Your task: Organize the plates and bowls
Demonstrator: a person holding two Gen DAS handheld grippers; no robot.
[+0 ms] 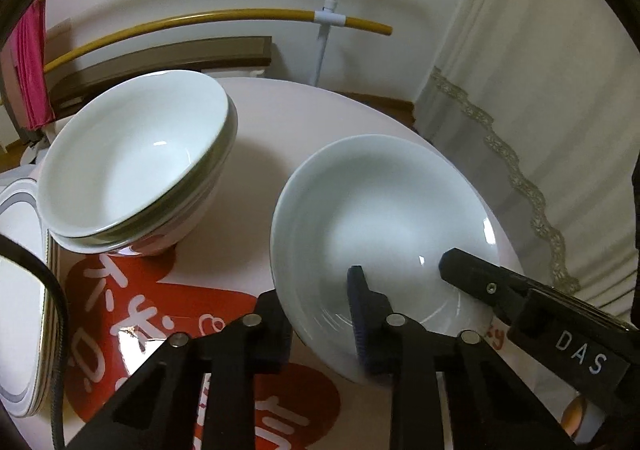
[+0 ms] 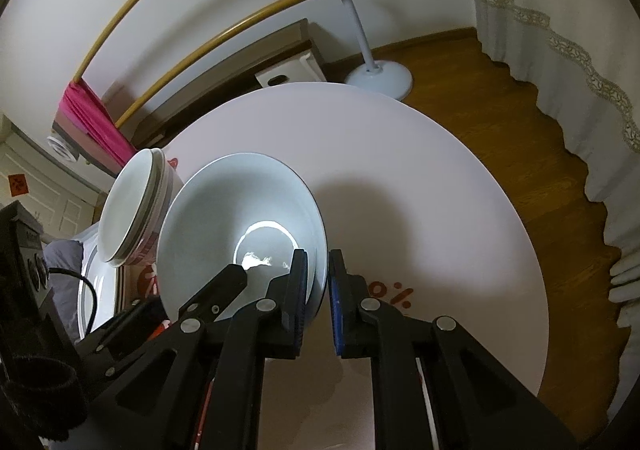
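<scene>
Both wrist cams close, angled down, sharing white bowl (image 1: 384, 218).

A round white table (image 2: 420, 186) fills the middle of both views. A white sheet printed with red hearts and white lettering (image 1: 224, 314) lies on its near side. Behind the table stands a white pole on a round base (image 2: 379, 77), resting on a brown wooden floor (image 2: 516, 98). White clips fasten yellow curved rods (image 1: 224, 19) to the pole, and a pink cloth (image 1: 33, 62) hangs over the rods at the left. A low brown ledge (image 1: 180, 60) runs along the white wall. White curtains with a lace trim (image 1: 520, 170) hang at the right. At the far left of the right wrist view, a small red paper (image 2: 19, 184) is stuck on a white panelled door.
</scene>
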